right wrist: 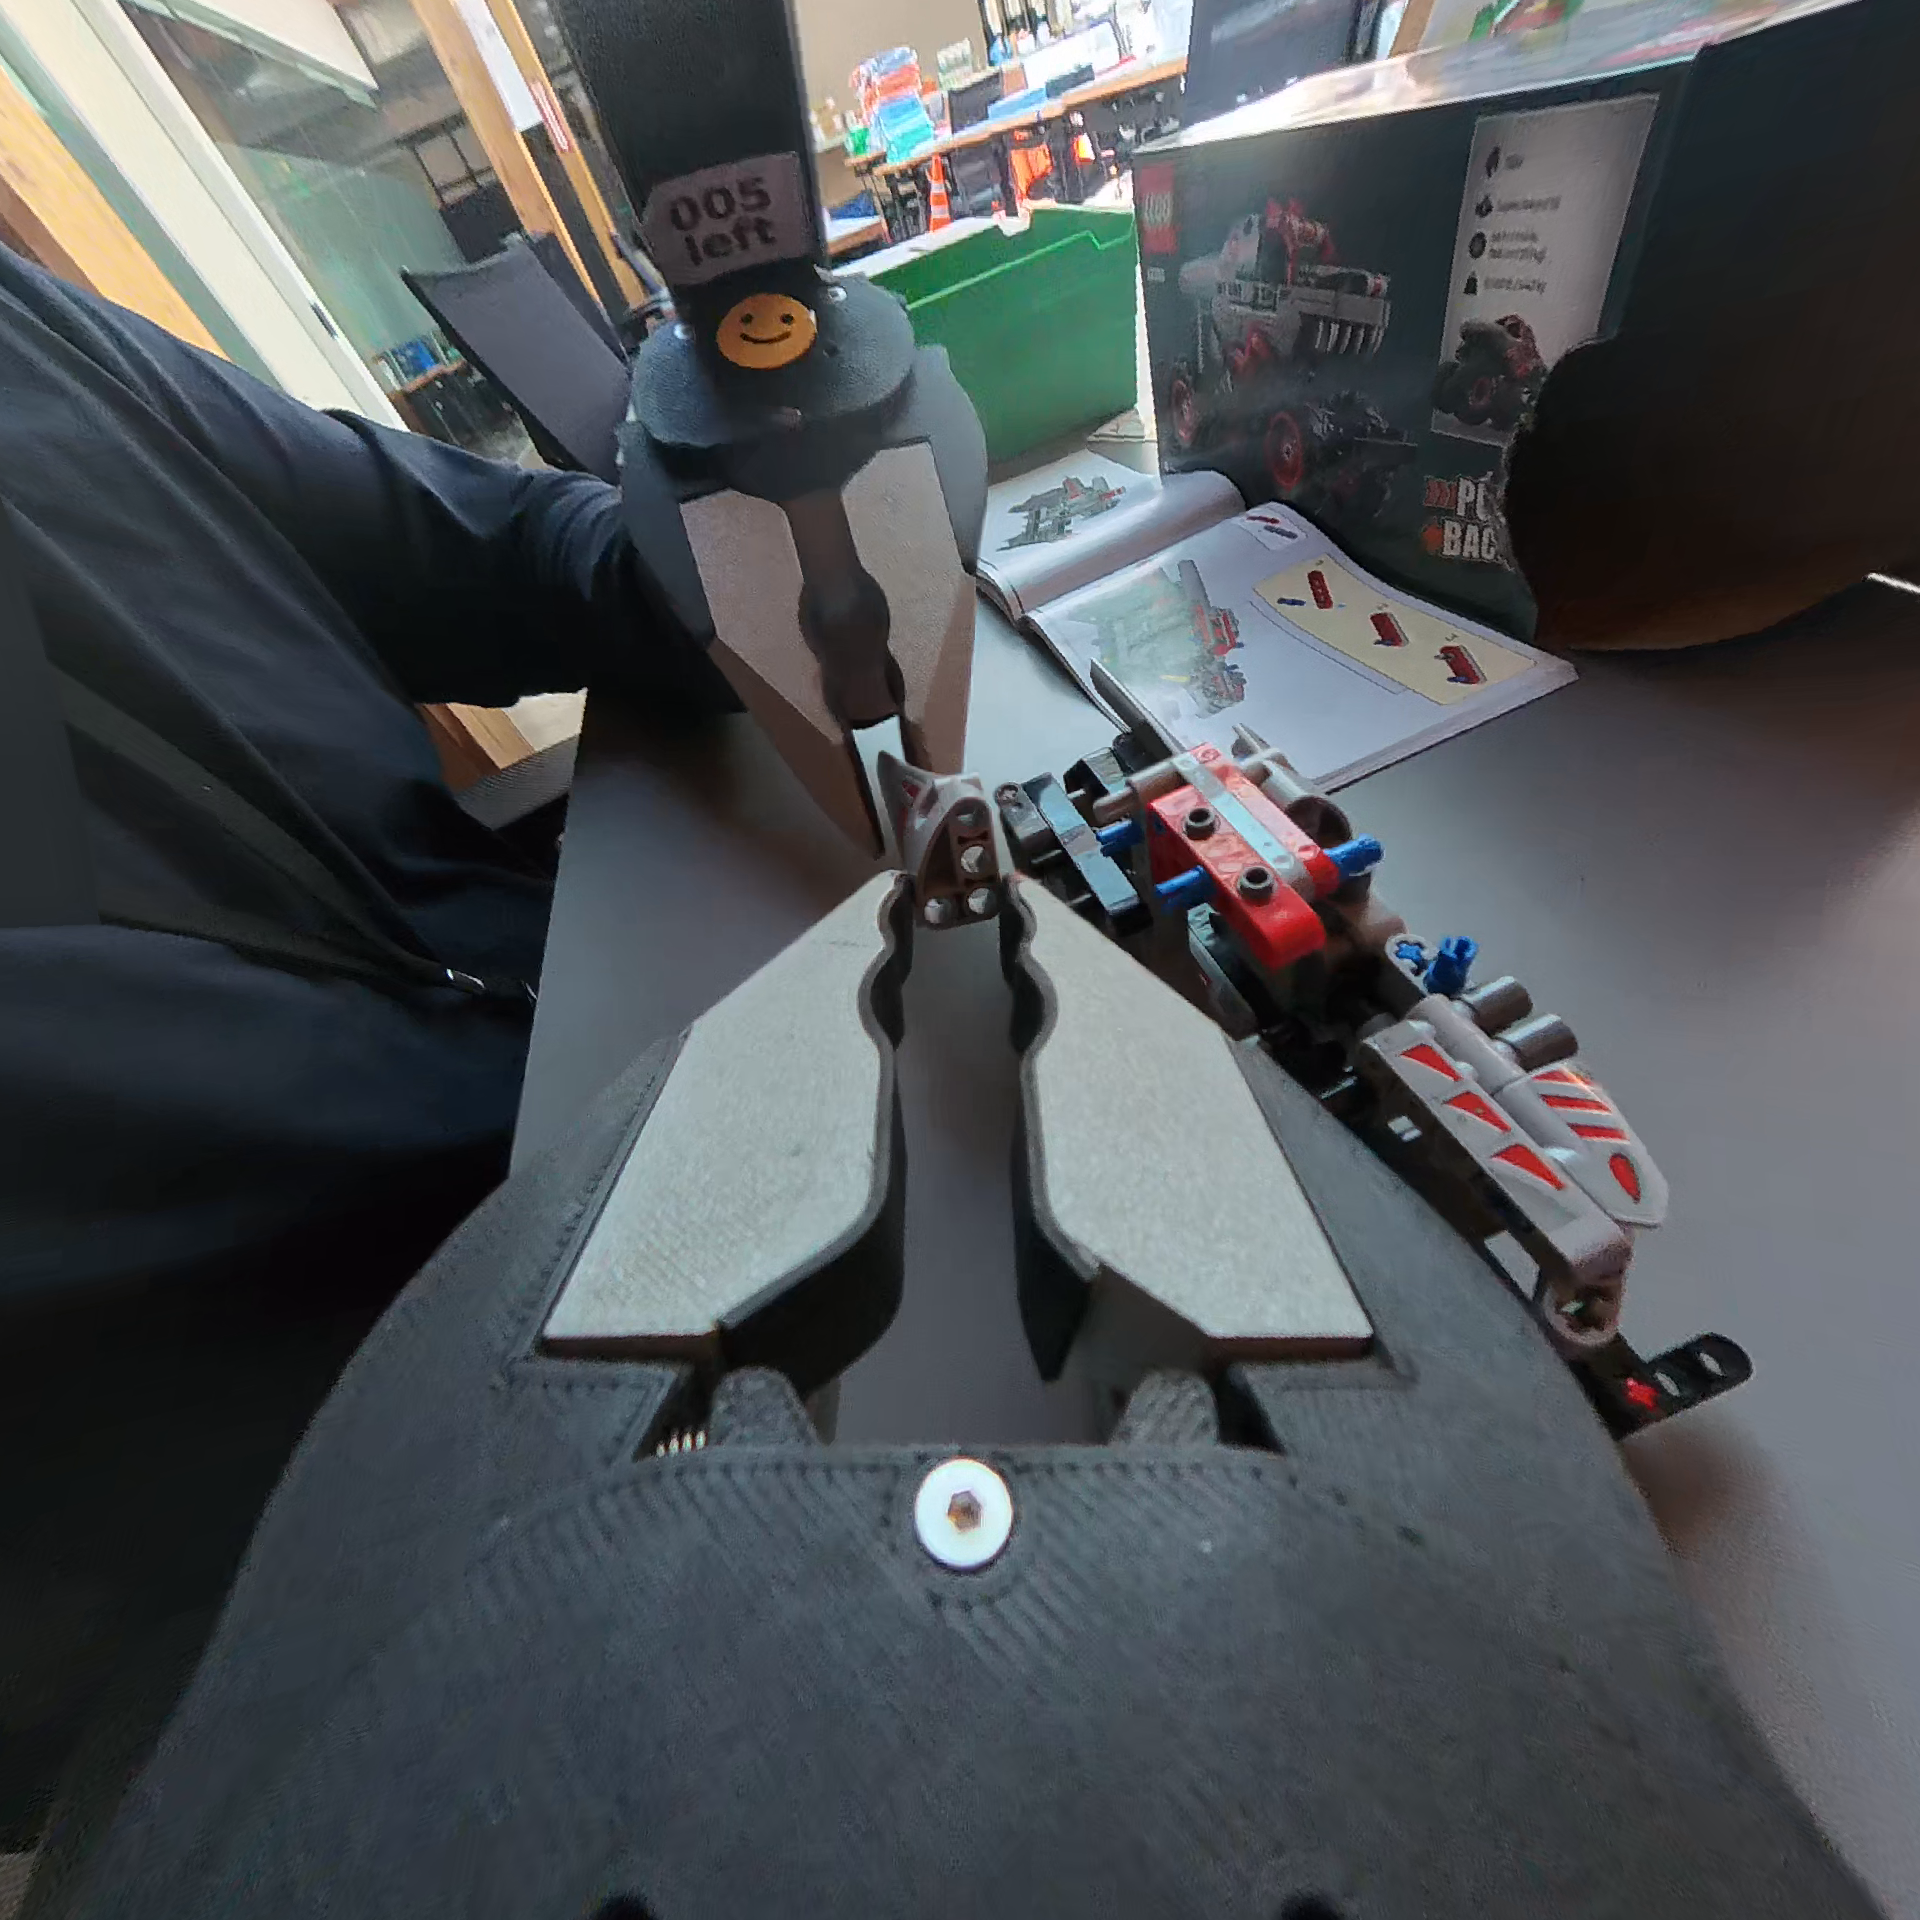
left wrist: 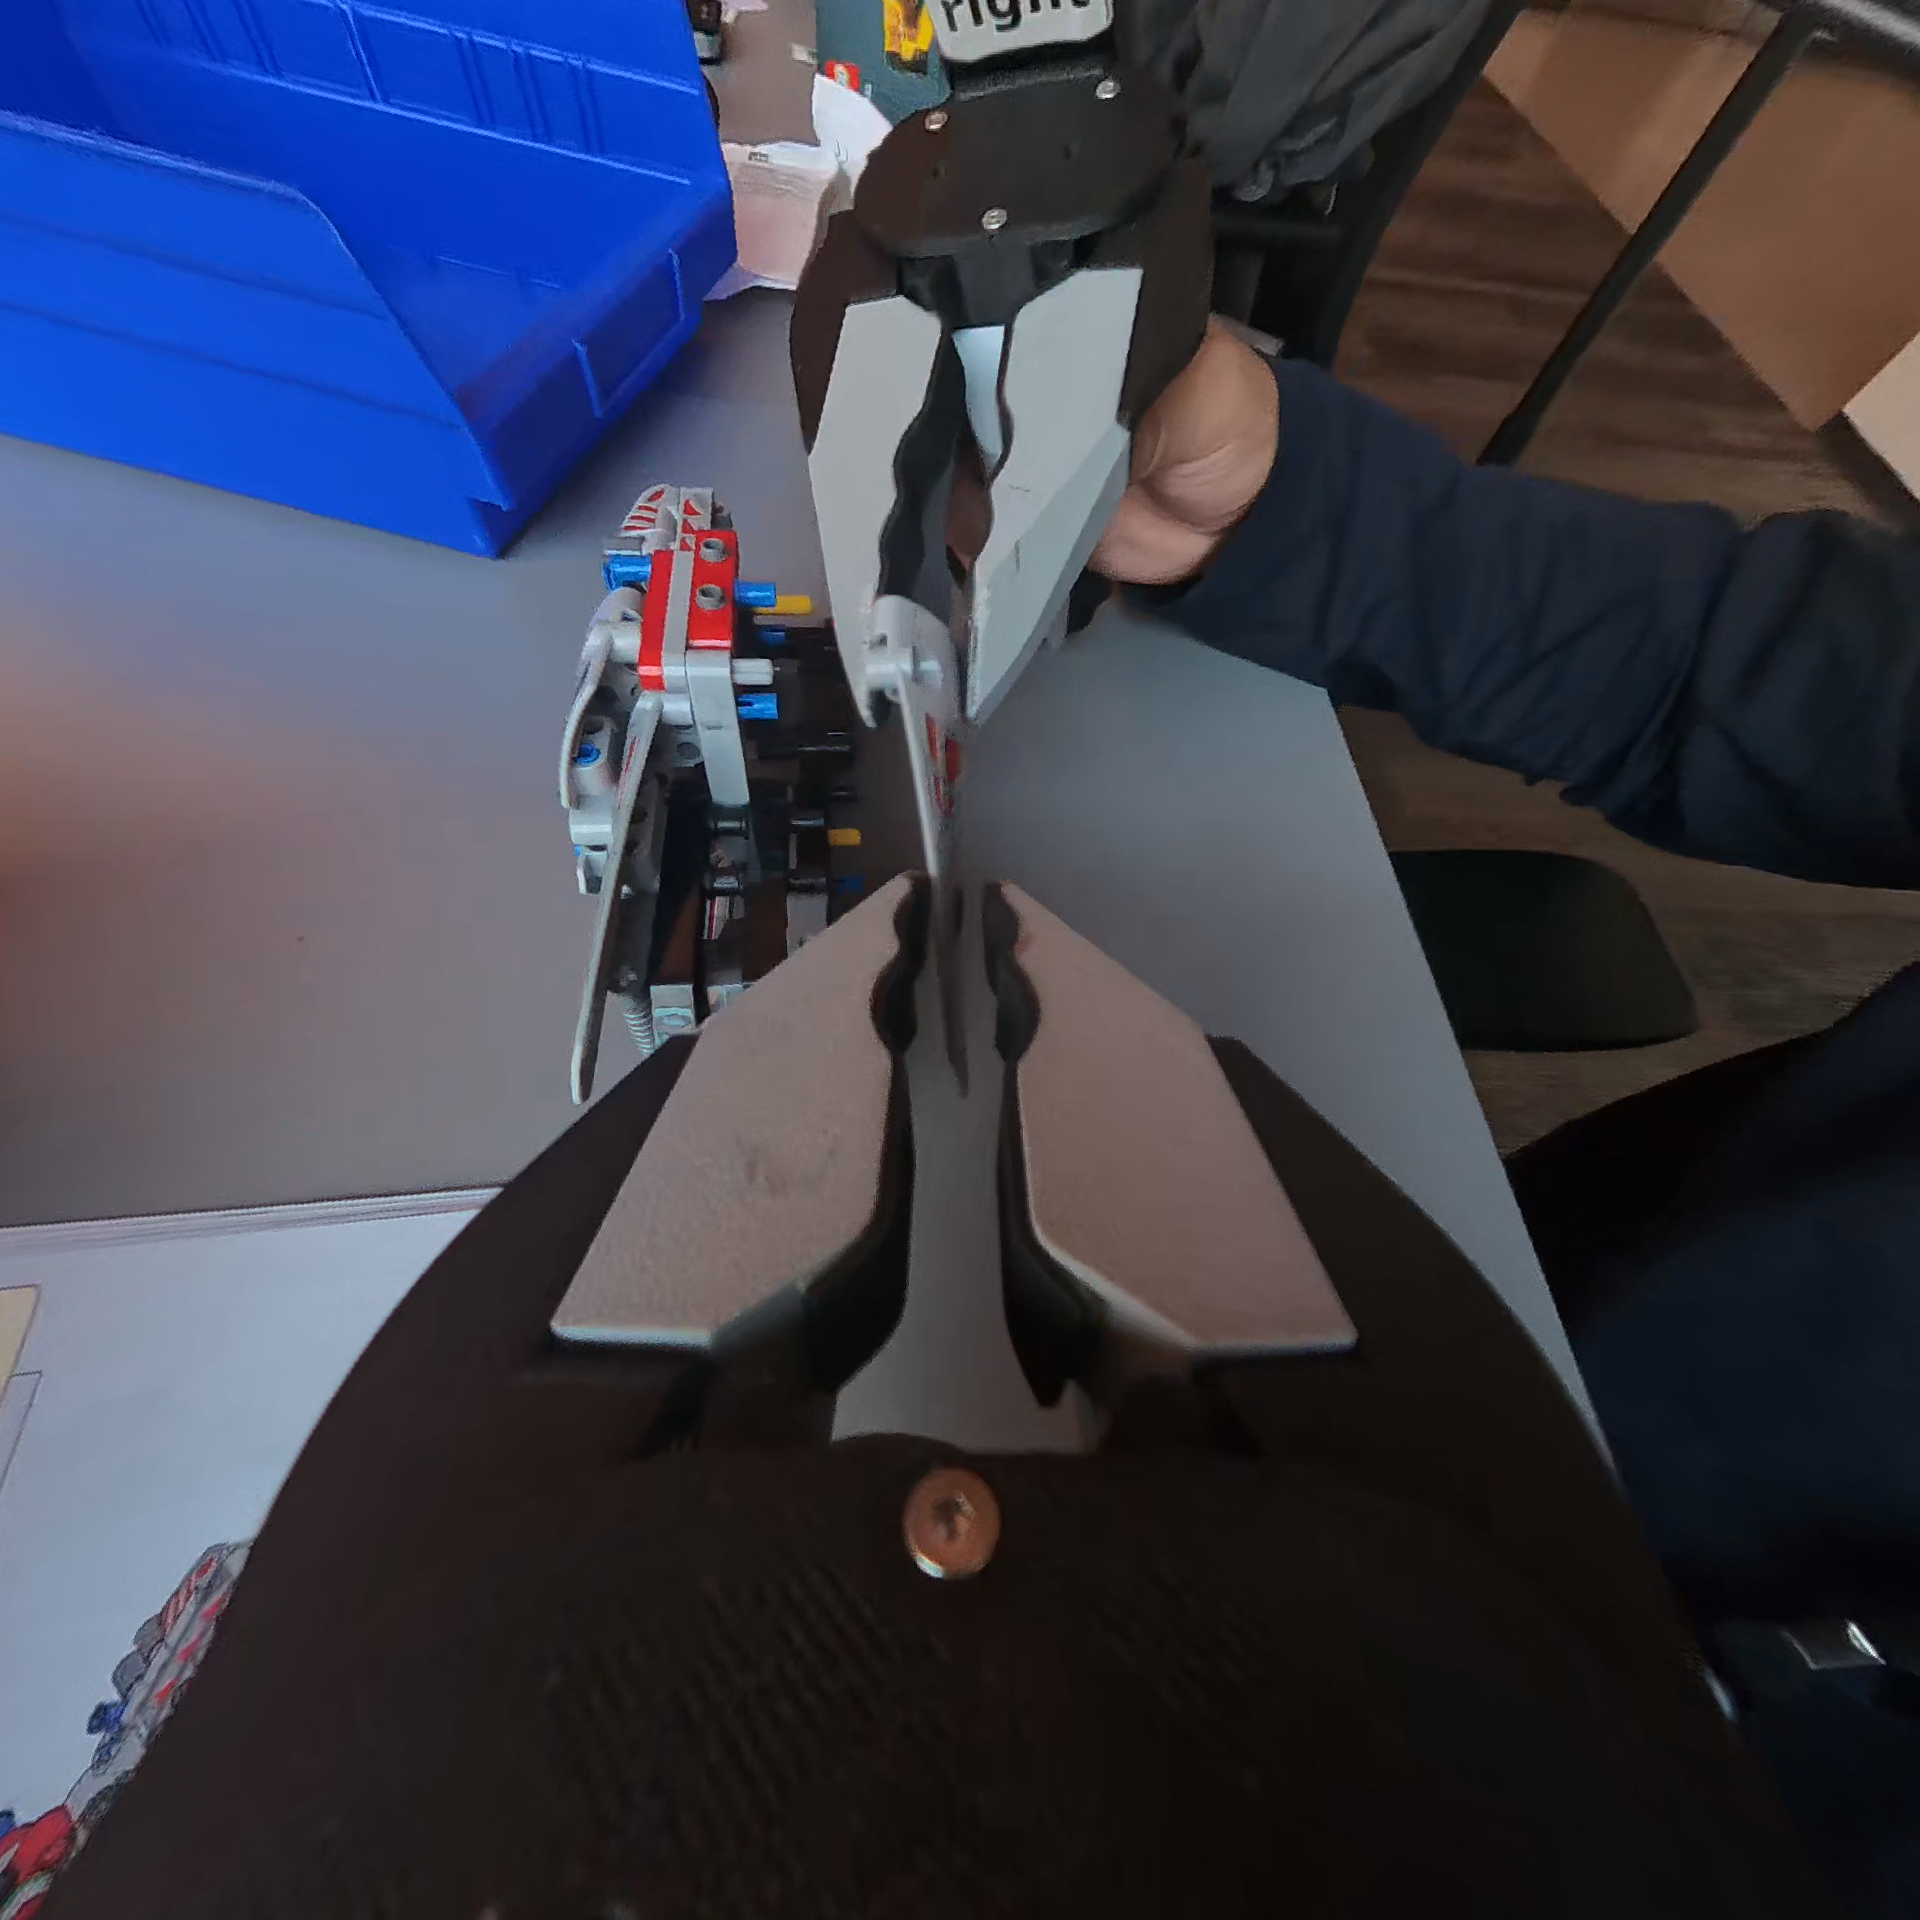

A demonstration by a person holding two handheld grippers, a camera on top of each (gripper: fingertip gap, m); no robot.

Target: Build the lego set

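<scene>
A thin grey Lego panel (left wrist: 940, 790) with red markings is held in the air between both grippers, just right of the part-built truck model (left wrist: 675, 727). My right gripper (right wrist: 956, 896) is shut on the panel's thick pinned end (right wrist: 961, 862). My left gripper (left wrist: 951, 896) is closed around the panel's pointed end. In the right wrist view the left gripper (right wrist: 894, 790) comes in from above. In the left wrist view the right gripper (left wrist: 920, 665) comes in from above. The model (right wrist: 1247, 894), grey, red and black with blue pins, lies on the grey table (left wrist: 260, 883).
A blue bin (left wrist: 312, 260) stands behind the model. An open instruction booklet (right wrist: 1299, 623) and the Lego box (right wrist: 1351, 312) lie beyond it, with a green bin (right wrist: 1029, 312) further back. The table edge (left wrist: 1403, 883) runs close on the right, by a black chair (left wrist: 1538, 956). Only a small space, under 4 cm, lies between the two pairs of fingers.
</scene>
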